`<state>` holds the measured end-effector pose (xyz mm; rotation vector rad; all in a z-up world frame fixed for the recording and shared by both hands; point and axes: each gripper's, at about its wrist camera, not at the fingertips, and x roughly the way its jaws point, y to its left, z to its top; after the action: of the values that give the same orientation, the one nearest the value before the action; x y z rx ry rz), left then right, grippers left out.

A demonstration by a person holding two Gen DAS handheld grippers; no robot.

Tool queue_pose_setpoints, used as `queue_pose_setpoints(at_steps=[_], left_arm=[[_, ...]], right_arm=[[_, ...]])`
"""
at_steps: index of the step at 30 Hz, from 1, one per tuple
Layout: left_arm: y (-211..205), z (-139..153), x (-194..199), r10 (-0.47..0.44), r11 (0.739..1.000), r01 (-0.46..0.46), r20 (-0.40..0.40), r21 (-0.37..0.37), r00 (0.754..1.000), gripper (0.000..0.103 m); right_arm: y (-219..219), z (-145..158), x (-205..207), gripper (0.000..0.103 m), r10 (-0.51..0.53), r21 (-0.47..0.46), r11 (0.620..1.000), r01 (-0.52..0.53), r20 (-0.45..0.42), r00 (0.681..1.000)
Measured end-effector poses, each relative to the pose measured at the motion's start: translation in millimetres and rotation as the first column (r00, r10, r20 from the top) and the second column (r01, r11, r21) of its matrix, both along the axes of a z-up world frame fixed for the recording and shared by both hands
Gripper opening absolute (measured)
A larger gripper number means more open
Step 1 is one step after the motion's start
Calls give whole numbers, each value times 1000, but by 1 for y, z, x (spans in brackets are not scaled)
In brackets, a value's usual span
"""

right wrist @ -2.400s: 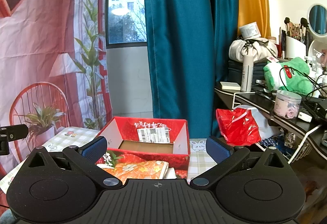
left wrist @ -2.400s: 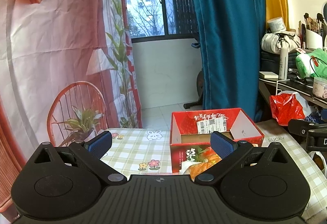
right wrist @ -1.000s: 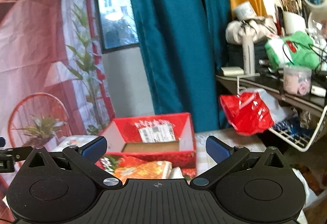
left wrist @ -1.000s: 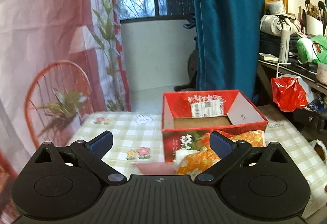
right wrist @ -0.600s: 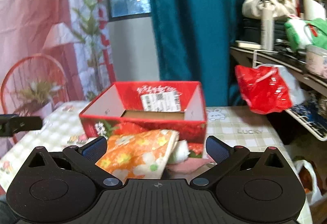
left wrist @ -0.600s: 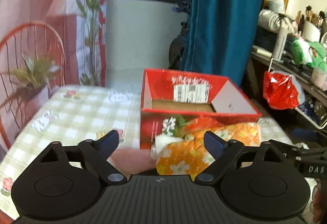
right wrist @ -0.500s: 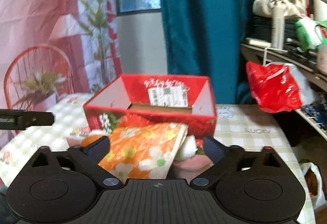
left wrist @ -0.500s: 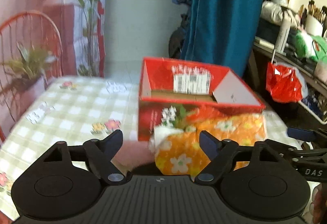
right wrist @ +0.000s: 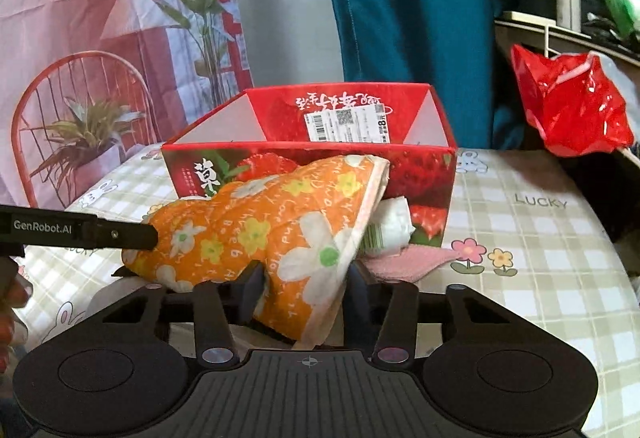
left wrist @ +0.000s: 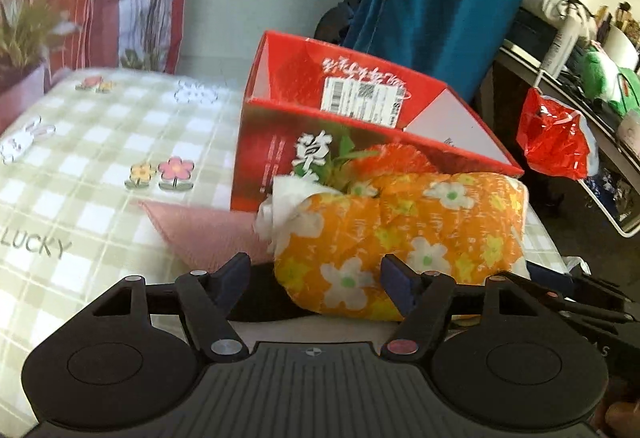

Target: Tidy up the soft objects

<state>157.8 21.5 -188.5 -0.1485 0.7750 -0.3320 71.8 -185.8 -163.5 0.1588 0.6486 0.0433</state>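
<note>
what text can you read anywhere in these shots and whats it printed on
"LUCKY": on the checked tablecloth, and again at its other end.
"GenRobot.AI": on the side of the left gripper.
Large white Chinese character: front of the red box.
White Chinese lettering, upside down: inner back wall of the red box; not legible to me.
White barcode label: a large "8" shows; the rest is too small.
</note>
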Motion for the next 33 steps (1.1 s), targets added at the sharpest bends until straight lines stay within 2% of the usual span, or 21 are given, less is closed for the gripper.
queue_pose_setpoints(at_steps=[3,9,12,14,15,18,22,26,33], left_arm=[[2,-4,6,13,999,-14,-16,-33,1000,74],[2,-10,15,21,996,-25,-42,-88,999,71],[2,-10,12,-9,994,5,-38,-109,999,54],[-1,-8,8,-19,995,17,-17,-94,1000,47],[-2,-8,6,-22,996,21,-5,-83,1000,37],[0,-7,0,-23,997,24,10,-77,1000,27],[4,-6,-11,-24,996,27,41,-83,999,24],[3,-5,-21,-31,998,35,71,-58,997,24],[3,-7,-26,-35,999,37,75,-31,997,24]], right_arm=[[-3,-4,-3,30,4,15,1000,-4,8,1000],[-7,-5,-5,26,8,29,1000,-9,20,1000],[-7,-5,-6,25,8,37,999,-8,22,1000],[-7,-5,-6,23,8,39,999,-9,23,1000],[-6,-5,-6,23,6,37,999,-7,23,1000],[-7,-4,-7,23,1,38,999,-1,23,1000],[-8,-4,-8,27,-5,53,999,4,21,1000],[-9,-5,-8,29,-7,63,998,6,17,1000],[-9,-5,-13,23,11,79,997,-13,32,999]])
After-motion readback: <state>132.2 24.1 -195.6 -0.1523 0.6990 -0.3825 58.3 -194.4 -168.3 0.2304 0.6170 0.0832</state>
